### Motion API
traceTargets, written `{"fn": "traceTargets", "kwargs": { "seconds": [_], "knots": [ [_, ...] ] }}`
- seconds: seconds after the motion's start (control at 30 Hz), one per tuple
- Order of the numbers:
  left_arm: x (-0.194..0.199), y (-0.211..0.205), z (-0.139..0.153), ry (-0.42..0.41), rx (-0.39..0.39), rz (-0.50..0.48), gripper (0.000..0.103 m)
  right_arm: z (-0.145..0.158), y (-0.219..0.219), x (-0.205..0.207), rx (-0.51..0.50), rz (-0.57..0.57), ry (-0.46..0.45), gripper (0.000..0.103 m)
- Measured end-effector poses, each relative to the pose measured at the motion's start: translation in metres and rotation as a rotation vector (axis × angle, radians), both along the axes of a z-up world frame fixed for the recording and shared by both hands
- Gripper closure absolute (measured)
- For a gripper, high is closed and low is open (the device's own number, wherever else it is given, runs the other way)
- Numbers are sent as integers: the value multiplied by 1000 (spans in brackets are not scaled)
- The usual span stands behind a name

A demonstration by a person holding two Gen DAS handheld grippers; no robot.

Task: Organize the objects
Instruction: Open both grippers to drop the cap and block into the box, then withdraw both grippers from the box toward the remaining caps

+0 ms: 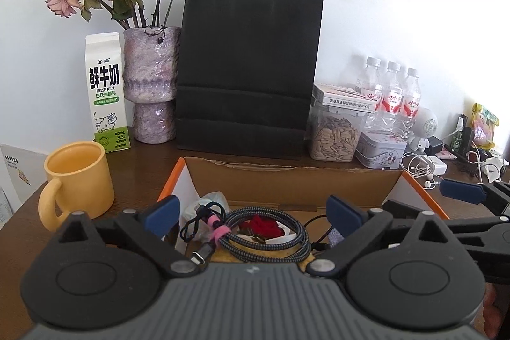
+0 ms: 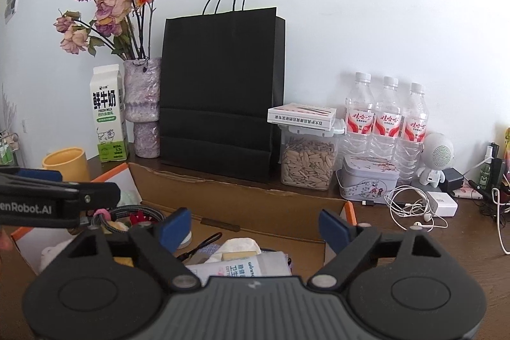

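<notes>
An open cardboard box with orange edges sits on the dark wooden table; it also shows in the right wrist view. Inside lie a coiled braided cable with a pink tie, a red item, tissue packs and small bits. My left gripper is open and empty, above the box's left part. My right gripper is open and empty, above the box's right part. The right gripper's finger shows at the right of the left wrist view.
Along the wall stand a milk carton, a vase of dried roses, a black paper bag, a seed jar, a tin and three water bottles. A yellow mug stands left of the box. Earphones and a charger lie right.
</notes>
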State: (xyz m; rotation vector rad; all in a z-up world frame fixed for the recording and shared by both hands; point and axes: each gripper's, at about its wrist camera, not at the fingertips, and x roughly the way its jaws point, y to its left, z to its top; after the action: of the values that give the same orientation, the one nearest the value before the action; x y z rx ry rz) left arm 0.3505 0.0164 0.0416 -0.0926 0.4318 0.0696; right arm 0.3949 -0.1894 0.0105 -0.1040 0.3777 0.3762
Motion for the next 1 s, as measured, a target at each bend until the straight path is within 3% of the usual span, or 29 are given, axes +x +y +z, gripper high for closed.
{"fn": "traceTargets", "kwargs": {
  "seconds": [0.23,0.57,1.0],
  "knots": [
    [-2,-1,0,3,-5,0,0,1,0,-2,-9,-7,-6,1],
    [-22,-1,4,-3,-10,12,0,6,-3,-19,-5,-12,-15,0],
    [-72,5,8,16,6,23,0,10,-12,-74,-27,-3,-9,0]
  ]
}}
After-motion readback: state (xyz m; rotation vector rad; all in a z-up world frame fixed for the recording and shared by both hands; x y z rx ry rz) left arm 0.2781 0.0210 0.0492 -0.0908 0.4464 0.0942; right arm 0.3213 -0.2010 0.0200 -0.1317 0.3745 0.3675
